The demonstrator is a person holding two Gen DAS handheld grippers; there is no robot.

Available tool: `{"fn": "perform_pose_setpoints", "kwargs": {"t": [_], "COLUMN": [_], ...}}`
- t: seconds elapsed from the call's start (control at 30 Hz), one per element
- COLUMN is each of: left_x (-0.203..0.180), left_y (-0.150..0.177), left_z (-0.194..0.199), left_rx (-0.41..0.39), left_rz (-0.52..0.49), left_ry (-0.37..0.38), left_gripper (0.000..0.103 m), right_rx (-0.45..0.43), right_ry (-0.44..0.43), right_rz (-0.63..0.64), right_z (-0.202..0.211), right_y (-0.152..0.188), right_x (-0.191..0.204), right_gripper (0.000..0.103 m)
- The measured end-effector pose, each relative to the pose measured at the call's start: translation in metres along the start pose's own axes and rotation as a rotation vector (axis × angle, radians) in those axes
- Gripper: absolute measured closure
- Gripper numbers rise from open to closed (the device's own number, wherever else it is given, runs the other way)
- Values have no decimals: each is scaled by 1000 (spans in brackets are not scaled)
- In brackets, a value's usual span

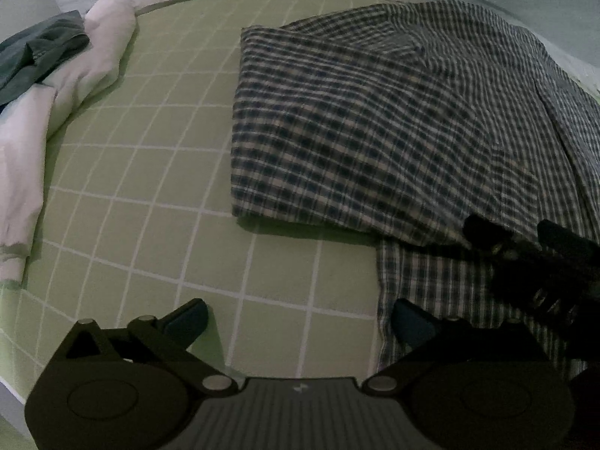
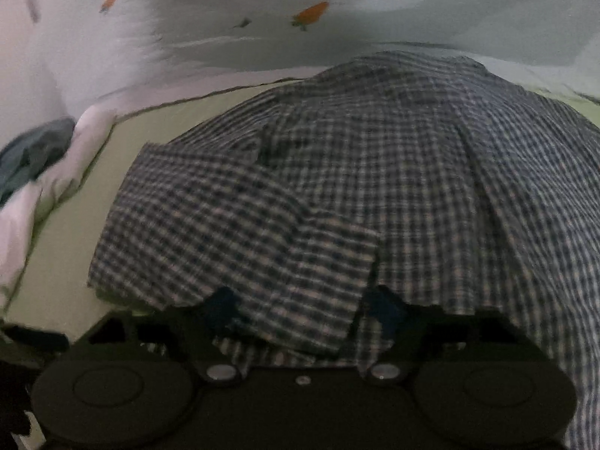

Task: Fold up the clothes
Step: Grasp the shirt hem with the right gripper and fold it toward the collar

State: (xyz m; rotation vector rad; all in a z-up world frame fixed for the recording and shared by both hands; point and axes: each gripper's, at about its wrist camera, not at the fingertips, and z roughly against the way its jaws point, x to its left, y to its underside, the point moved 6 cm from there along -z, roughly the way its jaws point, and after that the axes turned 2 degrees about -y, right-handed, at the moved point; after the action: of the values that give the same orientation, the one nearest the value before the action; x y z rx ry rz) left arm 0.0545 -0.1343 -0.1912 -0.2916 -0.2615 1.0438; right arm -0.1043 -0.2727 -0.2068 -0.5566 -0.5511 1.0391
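Note:
A blue and white checked shirt (image 1: 367,131) lies partly folded on a green grid mat (image 1: 150,172), one side turned over the middle. My left gripper (image 1: 300,322) is open and empty, low over the mat at the shirt's near hem. My right gripper (image 1: 525,247) shows at the right edge of the left wrist view, at the shirt's near fold. In the right wrist view the right gripper (image 2: 305,311) is open, with shirt cloth (image 2: 337,195) draped between and over its fingers; the fingertips are partly hidden.
A white garment (image 1: 75,75) and a dark grey-green garment (image 1: 33,52) lie bunched at the mat's left edge. A pale sheet with orange carrot prints (image 2: 311,13) lies beyond the mat.

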Motion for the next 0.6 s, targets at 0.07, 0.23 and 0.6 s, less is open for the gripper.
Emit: {"fn": "perform_pose_setpoints", "kwargs": {"t": [0.07,0.23,0.6], "left_x": [0,0,-10], "left_y": [1,3,0], "left_z": [0,2,30], "left_rx": [-7,-25,-36], "left_rz": [2,6,155], "left_ry": [0,-2,-26], "left_gripper": [0,0,1], "right_rx": [-7,-17,-123], "right_ry": [12,-31,-160], "right_rz": [12,24,-40], "right_z": [1,4,44], "right_y": [0,-1,-31], "right_x": [2,-1,-37], "right_gripper": [24,67,93]}}
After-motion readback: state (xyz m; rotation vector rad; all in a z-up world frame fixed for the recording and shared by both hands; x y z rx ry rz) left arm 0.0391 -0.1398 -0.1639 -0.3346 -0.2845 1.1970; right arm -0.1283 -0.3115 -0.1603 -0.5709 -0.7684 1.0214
